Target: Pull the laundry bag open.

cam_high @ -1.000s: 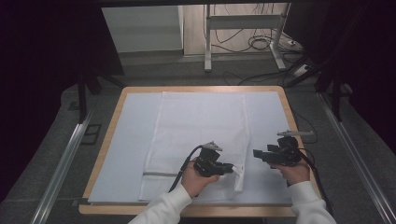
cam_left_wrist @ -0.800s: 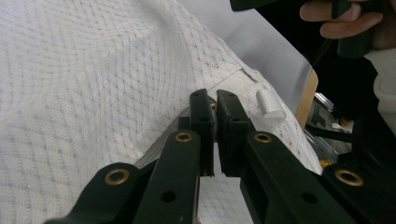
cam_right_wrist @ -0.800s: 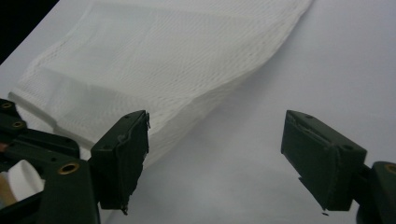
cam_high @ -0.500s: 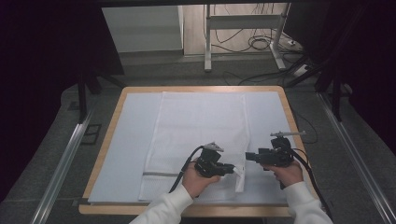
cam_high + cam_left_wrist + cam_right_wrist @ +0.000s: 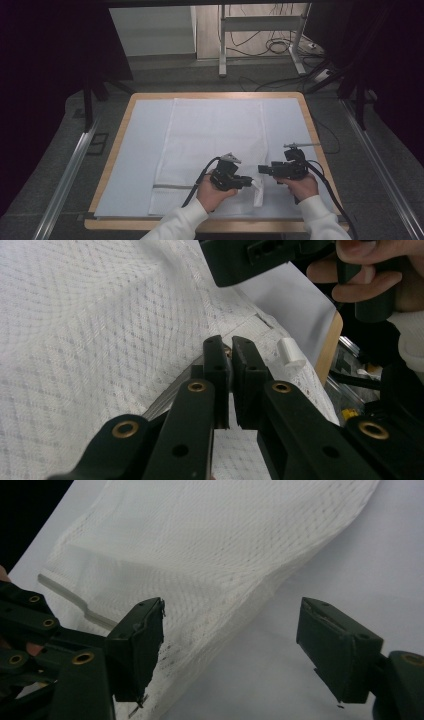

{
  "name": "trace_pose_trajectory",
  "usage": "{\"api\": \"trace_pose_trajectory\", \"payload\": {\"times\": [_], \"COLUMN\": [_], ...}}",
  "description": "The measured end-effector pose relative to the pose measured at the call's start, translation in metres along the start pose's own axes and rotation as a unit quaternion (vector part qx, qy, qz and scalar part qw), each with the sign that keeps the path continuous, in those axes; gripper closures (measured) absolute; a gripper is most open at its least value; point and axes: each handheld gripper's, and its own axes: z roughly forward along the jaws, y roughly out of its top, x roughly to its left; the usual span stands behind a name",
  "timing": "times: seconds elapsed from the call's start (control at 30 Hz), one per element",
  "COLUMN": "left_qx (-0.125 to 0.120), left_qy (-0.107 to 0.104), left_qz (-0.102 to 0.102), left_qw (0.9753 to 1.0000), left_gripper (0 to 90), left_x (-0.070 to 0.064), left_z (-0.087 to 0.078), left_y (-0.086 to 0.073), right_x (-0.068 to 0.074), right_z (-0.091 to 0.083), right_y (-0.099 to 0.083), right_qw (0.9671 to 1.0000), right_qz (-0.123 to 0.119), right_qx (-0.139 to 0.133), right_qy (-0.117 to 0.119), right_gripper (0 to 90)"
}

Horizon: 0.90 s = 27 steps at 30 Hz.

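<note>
A white mesh bag (image 5: 215, 130) with a grey zipper (image 5: 172, 186) along its near end lies flat on a pale sheet. My left gripper (image 5: 248, 181) is at the bag's near right corner. Its jaws are shut (image 5: 230, 347) on a small brass piece at the end of the zipper line (image 5: 170, 395). A white plastic tab (image 5: 290, 351) lies just beyond. My right gripper (image 5: 261, 170) points left toward that corner and stands open (image 5: 235, 645), with the bag's raised mesh edge (image 5: 220, 610) between its jaws. The left gripper (image 5: 30, 630) shows at the lower left there.
The pale sheet (image 5: 142, 150) covers a wooden table (image 5: 112, 150) with bare rims. Metal rails (image 5: 70, 170) run along both sides on the floor. A desk frame and cables (image 5: 270, 45) stand beyond the far edge. Both gripper cables trail toward the person.
My right gripper has moved left from the sheet's right side to just beside the left gripper at the bag's corner. The left gripper has stayed put.
</note>
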Motion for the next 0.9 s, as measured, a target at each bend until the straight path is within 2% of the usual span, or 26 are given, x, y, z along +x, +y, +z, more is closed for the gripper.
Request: {"api": "trace_pose_trajectory", "payload": {"times": [0.13,0.23,0.33,0.4,0.6,0.7,0.8,0.9], "left_qx": [0.003,0.003,0.002,0.002,0.003,0.002,0.002,0.003], "left_qy": [-0.001,-0.001,0.000,0.001,0.002,0.002,0.002,0.002], "left_qz": [0.002,0.001,0.001,0.001,0.004,0.005,0.004,0.006], "left_qw": [1.0000,1.0000,1.0000,1.0000,1.0000,1.0000,1.0000,1.0000], "left_gripper": [86.6,86.6,86.7,86.6,86.6,86.6,86.7,86.7], "left_x": [-0.001,-0.001,-0.001,-0.001,-0.002,-0.003,-0.003,-0.003], "left_z": [0.002,0.003,0.003,0.002,0.002,0.002,0.002,0.002], "left_y": [0.000,0.000,0.000,0.000,0.000,0.000,0.000,0.000], "right_x": [-0.002,0.001,0.008,0.013,0.018,0.019,0.019,0.018], "right_z": [-0.007,-0.013,-0.011,-0.003,0.009,0.020,0.024,0.027], "right_y": [0.002,0.003,0.004,0.003,0.001,-0.001,-0.002,-0.003], "right_qw": [0.9998,0.9990,0.9992,0.9991,0.9992,0.9990,0.9990,0.9991], "right_qz": [-0.008,-0.027,-0.033,-0.033,-0.025,-0.012,-0.010,-0.003], "right_qx": [-0.009,-0.009,-0.003,0.012,0.023,0.034,0.038,0.041], "right_qy": [-0.016,-0.034,-0.021,-0.023,-0.022,-0.026,-0.021,-0.012], "right_gripper": [27.3,26.0,25.6,25.5,27.3,28.7,29.8,34.9]}}
